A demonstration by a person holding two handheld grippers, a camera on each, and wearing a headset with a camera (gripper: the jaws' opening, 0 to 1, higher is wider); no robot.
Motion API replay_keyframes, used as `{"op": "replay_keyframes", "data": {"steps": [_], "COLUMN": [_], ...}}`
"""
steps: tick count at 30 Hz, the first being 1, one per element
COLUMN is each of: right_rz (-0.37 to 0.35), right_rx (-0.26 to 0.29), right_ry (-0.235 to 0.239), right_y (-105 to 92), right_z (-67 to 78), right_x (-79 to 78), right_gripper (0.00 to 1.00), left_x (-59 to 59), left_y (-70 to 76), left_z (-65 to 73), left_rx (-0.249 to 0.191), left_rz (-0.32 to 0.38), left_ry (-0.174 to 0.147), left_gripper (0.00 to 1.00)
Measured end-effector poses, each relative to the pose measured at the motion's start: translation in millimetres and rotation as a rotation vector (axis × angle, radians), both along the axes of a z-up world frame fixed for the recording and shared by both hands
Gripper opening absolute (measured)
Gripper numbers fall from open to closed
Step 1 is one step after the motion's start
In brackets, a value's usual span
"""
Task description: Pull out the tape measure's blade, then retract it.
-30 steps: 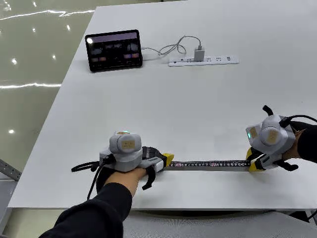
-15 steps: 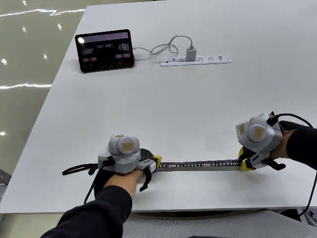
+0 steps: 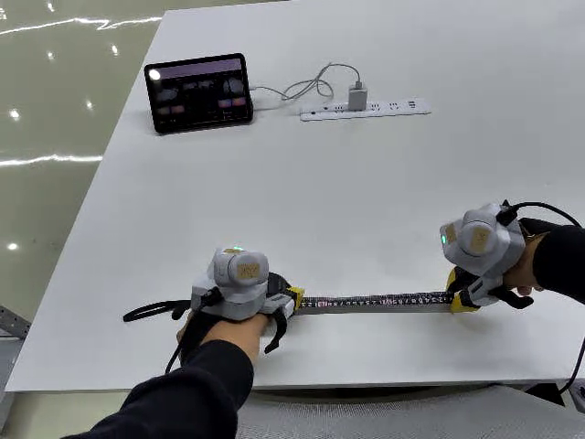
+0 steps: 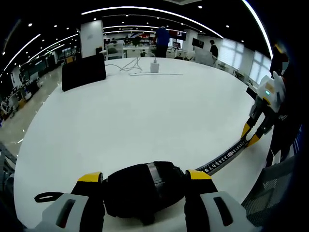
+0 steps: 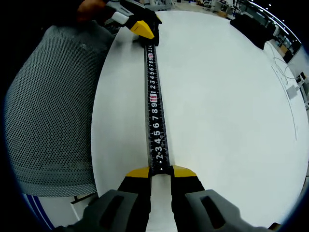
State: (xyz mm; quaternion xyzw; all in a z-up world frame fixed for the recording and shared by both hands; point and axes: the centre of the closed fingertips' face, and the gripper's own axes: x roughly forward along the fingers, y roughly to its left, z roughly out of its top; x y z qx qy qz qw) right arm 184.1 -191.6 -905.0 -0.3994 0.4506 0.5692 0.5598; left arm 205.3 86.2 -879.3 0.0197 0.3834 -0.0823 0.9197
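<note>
The black tape measure case (image 4: 145, 189) lies near the table's front edge, with my left gripper (image 3: 285, 303) (image 4: 145, 177) shut on it. Its black numbered blade (image 3: 375, 301) (image 5: 155, 106) (image 4: 223, 158) stretches flat along the table to the right. My right gripper (image 3: 462, 299) (image 5: 159, 172) is shut on the blade's end, yellow tips pinching it. The left gripper (image 5: 140, 25) with the case sits at the far end of the blade in the right gripper view.
A dark tablet (image 3: 198, 91) stands at the back left of the white table (image 3: 347, 192). A white power strip (image 3: 366, 110) with a plugged charger and cable lies behind the middle. A grey mesh chair (image 5: 53, 106) is below the front edge.
The blade's drawn-out length looks about the same as half a second ago, and shorter than a second ago. The head camera has shifted slightly.
</note>
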Motion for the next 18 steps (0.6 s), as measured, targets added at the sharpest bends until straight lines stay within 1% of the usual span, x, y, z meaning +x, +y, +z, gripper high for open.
{"op": "replay_keyframes", "data": {"steps": [6,9,13,18], "right_rz": [-0.013,-0.016,-0.012,-0.027], "right_rx": [-0.007,-0.003,0.002,0.004], "right_ry": [0.007,0.008,-0.004,-0.018], "right_y": [1.7,1.9,2.2,4.4], "right_z": [2.1,3.1,3.6,2.3], "right_x": [-2.4,-2.8,-3.1,-1.6], "right_gripper": [0.1,0.1,0.1,0.11], "left_x": [-0.1,0.0,0.4,0.3], "left_y": [1.3,1.2,1.3,1.1], "left_z": [-0.7,-0.5,-1.0,-1.2], "left_rx": [0.003,0.003,-0.001,0.002], "left_rz": [-0.002,-0.002,-0.001,0.001], "left_ry": [-0.002,-0.009,-0.009,-0.007], "left_gripper": [0.63,0.63,0.63,0.63]}}
